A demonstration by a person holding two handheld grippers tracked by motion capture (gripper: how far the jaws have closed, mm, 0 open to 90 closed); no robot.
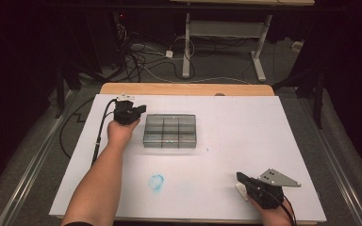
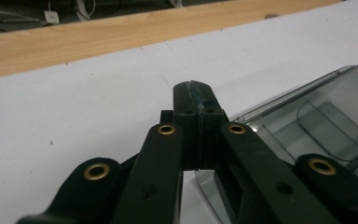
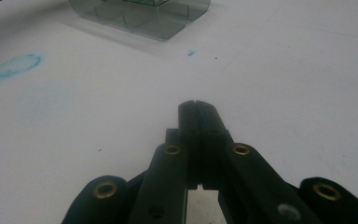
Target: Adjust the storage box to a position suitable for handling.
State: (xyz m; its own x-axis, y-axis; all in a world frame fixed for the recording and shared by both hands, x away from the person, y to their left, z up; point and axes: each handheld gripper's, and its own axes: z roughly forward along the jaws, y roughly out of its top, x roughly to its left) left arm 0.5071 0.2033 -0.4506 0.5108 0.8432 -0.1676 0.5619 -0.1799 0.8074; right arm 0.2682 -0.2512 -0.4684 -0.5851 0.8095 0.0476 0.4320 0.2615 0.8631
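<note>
Clear box with six compartments, two rows of three, sitting on the white sheet a bit past the middle of the bench, roughly 11 o'clock from centre. Looks empty as far as the high view tells.

Left gripper hovering just beside the box's far-left corner, at about 10 o'clock from the box, pointing toward 3 o'clock. Fingers pressed flat together, nothing between them. Blue smudge on the tip of the pads in the left gripper view. Same view: box right next to the closed fingers on the right side, dividers visible through the clear lid. Touching or not, can't tell. Black cable trailing back along the forearm toward 7 o'clock.

Right gripper way down at 5 o'clock on the sheet, well apart from the box, grey three-cornered plate on top. Fingers also fully closed, empty, aimed toward 10 o'clock. Right gripper view: box far off at the top edge.

Blue ring-shaped stain on the sheet at 6 o'clock from the box, plus a tiny blue dot nearer the box. Wooden bench edge poking out past the sheet at 12 o'clock.
</note>
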